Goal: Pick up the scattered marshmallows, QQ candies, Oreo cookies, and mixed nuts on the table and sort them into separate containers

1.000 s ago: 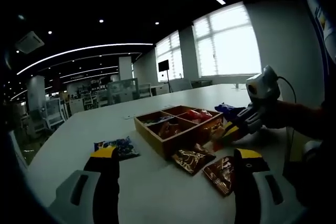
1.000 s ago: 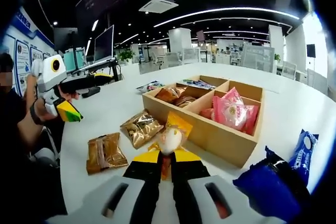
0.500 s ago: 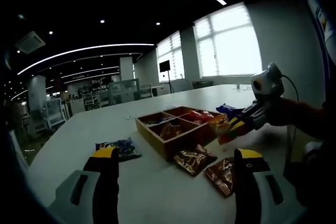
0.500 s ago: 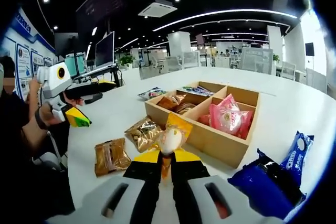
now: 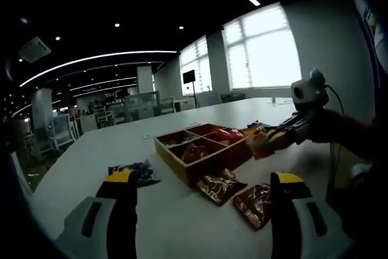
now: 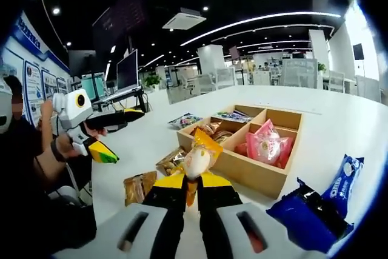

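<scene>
Right gripper (image 6: 191,181): fingers pressed together on a yellow-orange candy packet (image 6: 198,153), pinched at its lower edge; packet stands above the fingertips, raised off the counter (image 6: 151,137), short of the wooden tray (image 6: 260,177). Judged light, soft, crinkly, somewhat slippery; an edge grip suits it. Left gripper (image 5: 203,180): fingers spread, holding nothing, above brown packets (image 5: 221,186)

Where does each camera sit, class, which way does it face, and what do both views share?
Left gripper view: rides the left gripper, facing across the white table to the wooden tray; its open fingers show.
Right gripper view: rides the right gripper, fingers shut on an orange packet, facing the tray from the opposite side; a person's hand shows.
Shared: tray, table, brown packets.
</scene>
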Tool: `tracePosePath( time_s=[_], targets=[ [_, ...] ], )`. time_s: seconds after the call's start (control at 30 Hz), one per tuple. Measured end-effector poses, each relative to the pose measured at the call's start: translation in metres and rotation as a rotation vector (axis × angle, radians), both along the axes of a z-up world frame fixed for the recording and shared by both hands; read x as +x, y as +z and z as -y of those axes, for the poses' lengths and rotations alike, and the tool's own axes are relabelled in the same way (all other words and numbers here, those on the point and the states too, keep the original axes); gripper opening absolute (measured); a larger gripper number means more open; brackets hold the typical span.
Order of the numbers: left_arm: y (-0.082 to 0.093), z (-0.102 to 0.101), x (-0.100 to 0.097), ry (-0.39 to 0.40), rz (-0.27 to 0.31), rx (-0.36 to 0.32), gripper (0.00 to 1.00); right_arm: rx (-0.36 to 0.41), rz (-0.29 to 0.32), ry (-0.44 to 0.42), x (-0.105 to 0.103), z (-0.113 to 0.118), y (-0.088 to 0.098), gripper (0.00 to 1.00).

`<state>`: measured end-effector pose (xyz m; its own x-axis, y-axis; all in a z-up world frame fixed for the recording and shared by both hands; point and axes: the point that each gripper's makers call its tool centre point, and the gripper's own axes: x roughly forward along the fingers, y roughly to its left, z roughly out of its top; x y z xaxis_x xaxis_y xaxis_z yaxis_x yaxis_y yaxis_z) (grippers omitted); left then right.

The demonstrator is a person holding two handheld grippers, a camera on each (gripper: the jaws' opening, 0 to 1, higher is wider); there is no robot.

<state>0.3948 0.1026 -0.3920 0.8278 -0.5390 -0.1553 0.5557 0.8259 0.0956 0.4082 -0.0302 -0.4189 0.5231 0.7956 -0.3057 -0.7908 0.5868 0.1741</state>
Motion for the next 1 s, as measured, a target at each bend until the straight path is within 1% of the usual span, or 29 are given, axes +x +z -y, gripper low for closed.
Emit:
tracePosePath(
  time_s=[0.33,0.6,0.73,1.0],
  targets=[
    [0.002,-0.002,0.001,0.002,0.003,0.002,0.94,0.012,0.005,-0.01,0.002,0.003,0.005,0.04],
    [0.001,-0.005,0.001,0.011,0.001,0.006,0.94,0.007,0.027,-0.005,0.002,0.002,0.008,0.04],
    [0.003,-0.004,0.001,0.007,0.003,0.003,0.94,0.027,0.027,-0.005,0.002,0.001,0.012,0.04],
    [0.003,-0.003,0.0,0.005,0.002,-0.001,0.94,0.035,0.038,-0.016,0.005,0.005,0.019,0.04]
  ],
)
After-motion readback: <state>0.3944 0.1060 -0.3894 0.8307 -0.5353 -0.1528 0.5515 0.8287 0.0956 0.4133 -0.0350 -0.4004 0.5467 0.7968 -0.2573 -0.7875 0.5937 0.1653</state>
